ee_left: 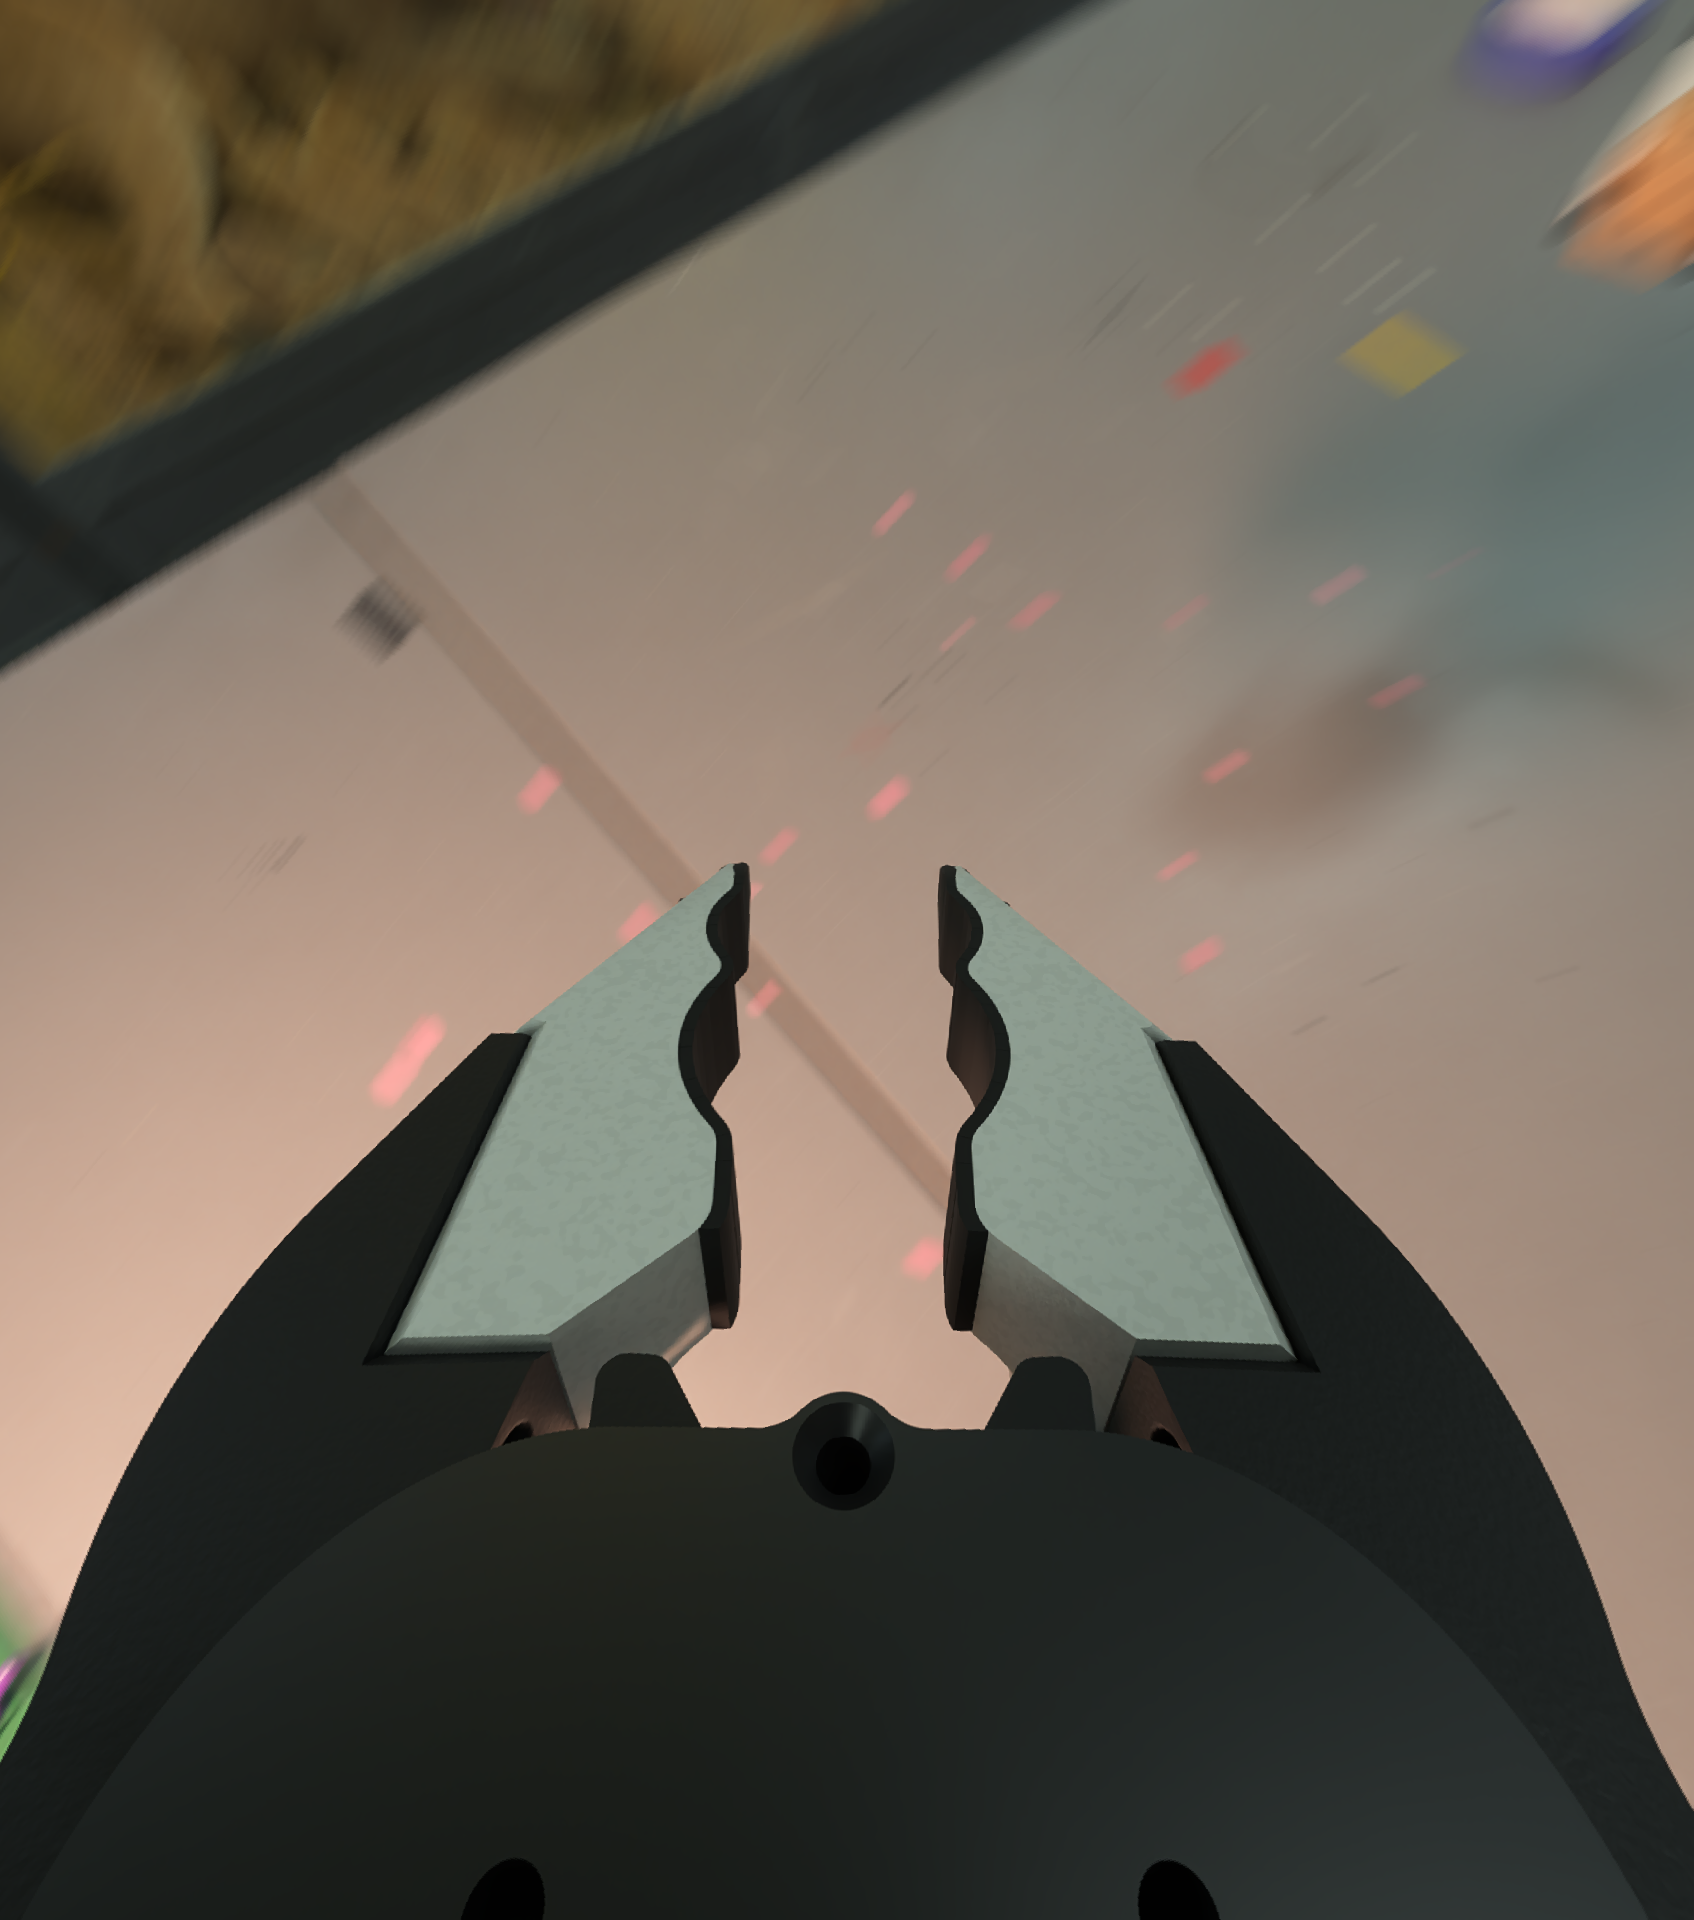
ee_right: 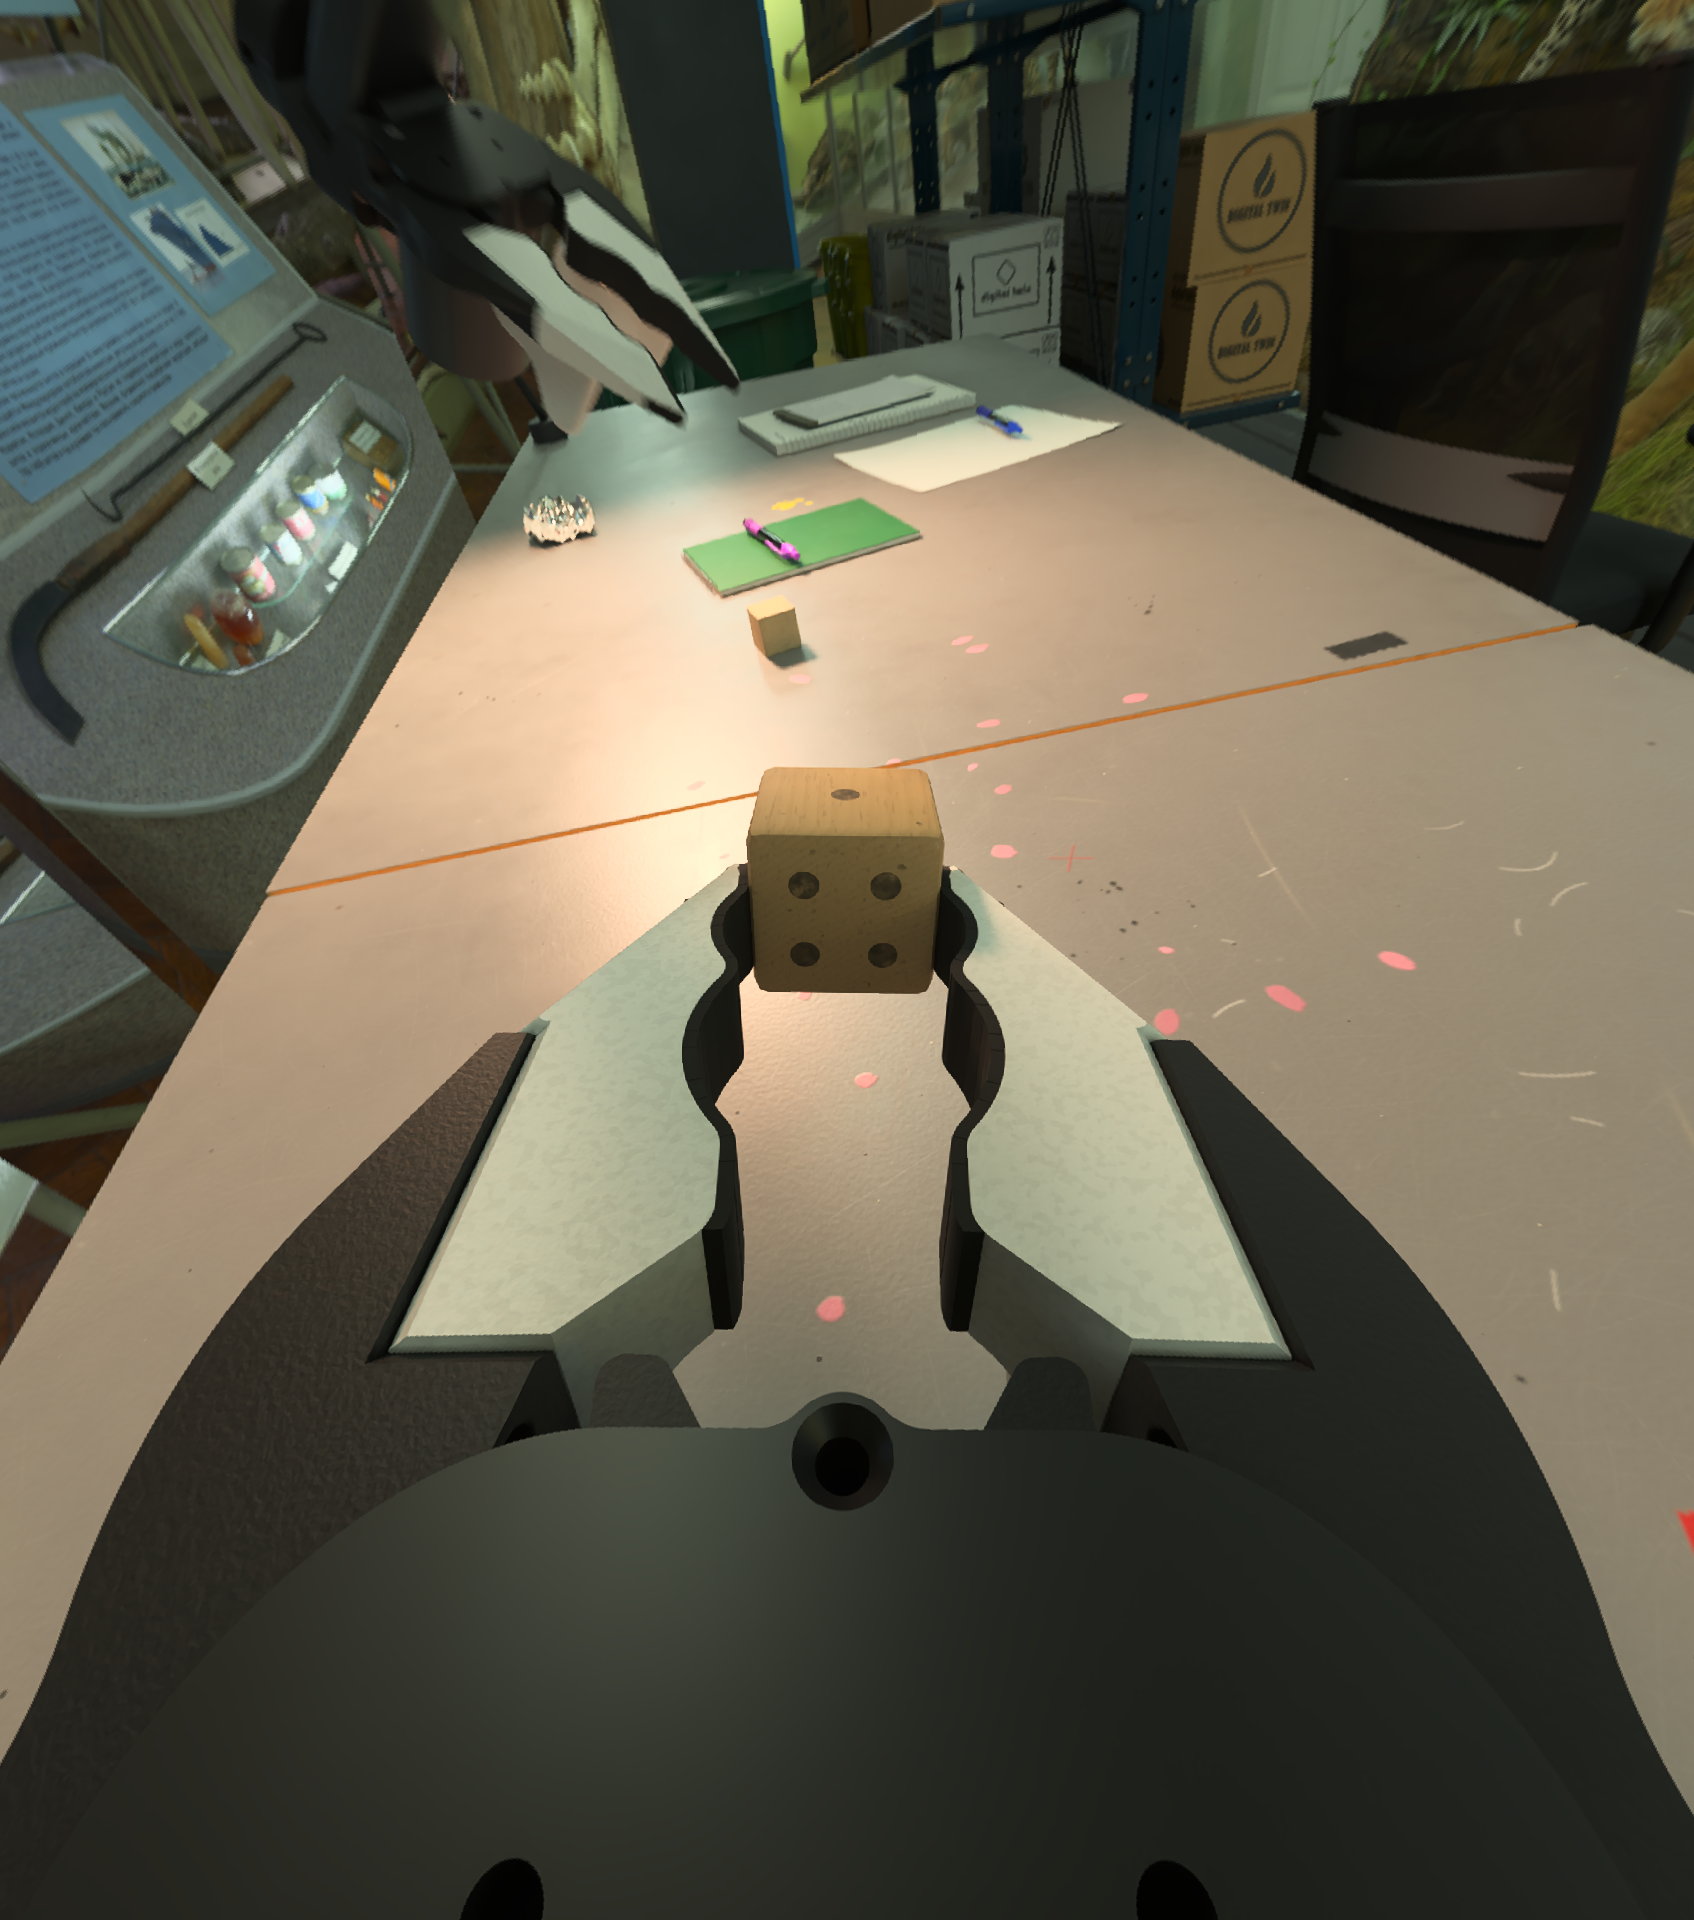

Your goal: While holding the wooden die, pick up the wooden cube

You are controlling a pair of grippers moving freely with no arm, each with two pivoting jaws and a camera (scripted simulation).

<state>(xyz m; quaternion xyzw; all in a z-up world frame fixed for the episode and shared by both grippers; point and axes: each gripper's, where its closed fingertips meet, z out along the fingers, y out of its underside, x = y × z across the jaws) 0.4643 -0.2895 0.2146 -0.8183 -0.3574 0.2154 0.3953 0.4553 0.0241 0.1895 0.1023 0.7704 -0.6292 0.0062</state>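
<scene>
Right gripper [ee_right: 843, 883]: jaws clamped on the wooden die [ee_right: 843, 883], held above the desk [ee_right: 1342, 935]
Left gripper [ee_left: 843, 883]: jaws parted, nothing between them; above bare desk
Wooden cube [ee_right: 773, 628]: alone beyond the orange seam [ee_right: 1238, 696]; green notebook [ee_right: 822, 535] just behind; open surface around

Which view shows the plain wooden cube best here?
The right wrist view: the wooden cube sits sharp and unobstructed on the table, just before the green notebook. The left wrist view is motion-blurred and shows no cube at all.
</scene>
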